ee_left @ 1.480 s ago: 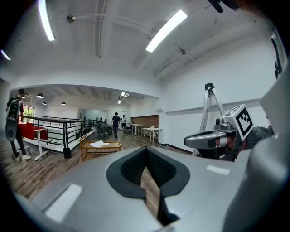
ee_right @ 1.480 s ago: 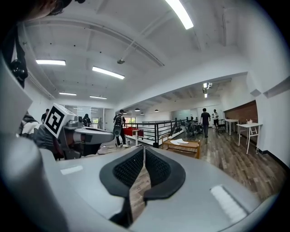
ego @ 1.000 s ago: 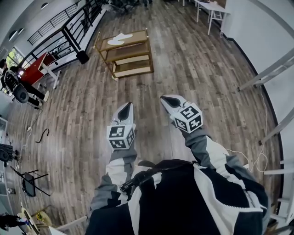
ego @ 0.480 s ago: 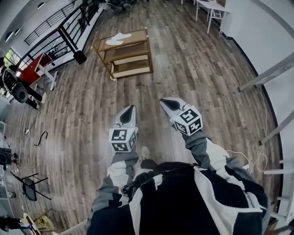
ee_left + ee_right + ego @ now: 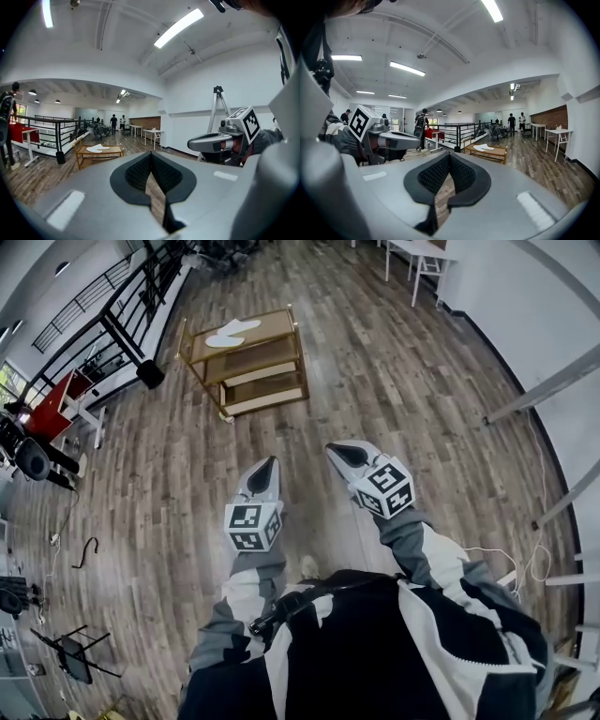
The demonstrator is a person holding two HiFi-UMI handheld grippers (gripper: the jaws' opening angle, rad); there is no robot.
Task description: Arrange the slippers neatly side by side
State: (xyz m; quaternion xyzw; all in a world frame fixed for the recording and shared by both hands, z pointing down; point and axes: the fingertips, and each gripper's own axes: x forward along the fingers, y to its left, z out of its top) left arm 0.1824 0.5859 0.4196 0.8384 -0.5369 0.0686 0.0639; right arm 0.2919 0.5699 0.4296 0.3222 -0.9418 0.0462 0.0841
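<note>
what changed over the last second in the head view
The person walked forward: the black chair at the left slid down the picture, and the wooden table with the slippers came a bit nearer. The left gripper and right gripper stayed shut, empty, held out ahead.

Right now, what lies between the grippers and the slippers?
Only bare wood floor, as the head view shows. The slippers lie on the cart's top shelf, beyond the left gripper and right gripper, both shut and empty.
</note>
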